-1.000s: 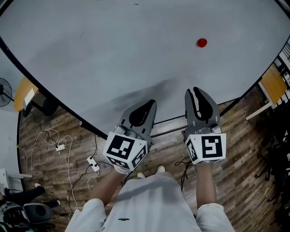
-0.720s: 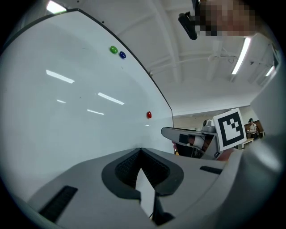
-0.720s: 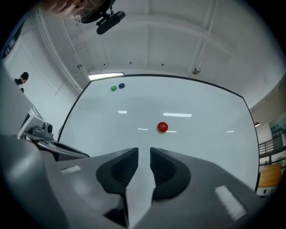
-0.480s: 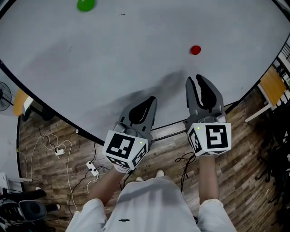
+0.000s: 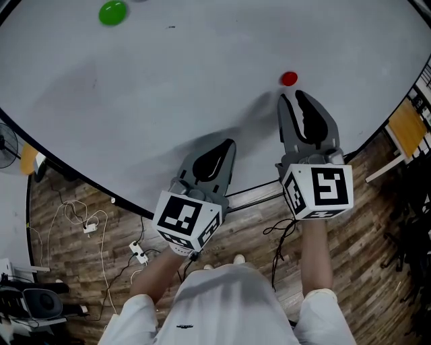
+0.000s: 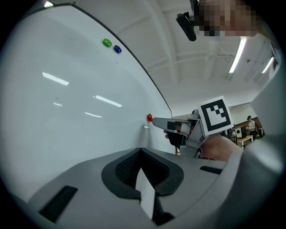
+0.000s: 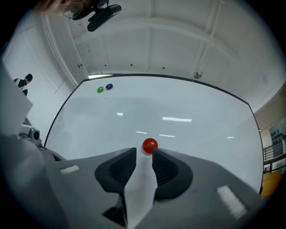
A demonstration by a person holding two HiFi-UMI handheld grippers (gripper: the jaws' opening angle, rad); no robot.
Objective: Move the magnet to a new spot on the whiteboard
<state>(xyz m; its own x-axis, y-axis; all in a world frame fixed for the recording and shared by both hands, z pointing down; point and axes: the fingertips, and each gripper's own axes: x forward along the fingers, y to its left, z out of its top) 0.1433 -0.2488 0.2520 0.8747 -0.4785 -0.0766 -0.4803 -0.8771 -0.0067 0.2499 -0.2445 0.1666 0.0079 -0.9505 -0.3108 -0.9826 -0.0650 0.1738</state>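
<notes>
The red magnet (image 5: 289,79) sticks to the whiteboard (image 5: 202,67), right of centre in the head view. My right gripper (image 5: 291,97) points at it from just below, its jaws opening. In the right gripper view the red magnet (image 7: 150,145) sits just beyond the tips of the right gripper (image 7: 144,152), level with the gap, and the pads do not press on it. My left gripper (image 5: 227,143) hangs lower and to the left, shut and holding nothing. The left gripper view looks over the left gripper (image 6: 140,150) to the red magnet (image 6: 149,118) and the right gripper (image 6: 161,124).
A green magnet (image 5: 112,13) sits at the board's upper left, with a blue magnet (image 7: 109,86) beside the green magnet (image 7: 100,89) in the right gripper view. The board's black frame (image 5: 81,172) runs below. Cables (image 5: 87,219) lie on the wooden floor. A wooden table (image 5: 409,128) stands at the right.
My right gripper has moved up the board to just under the red magnet and its jaws have spread. The green magnet has come into the head view. The left gripper has barely shifted.
</notes>
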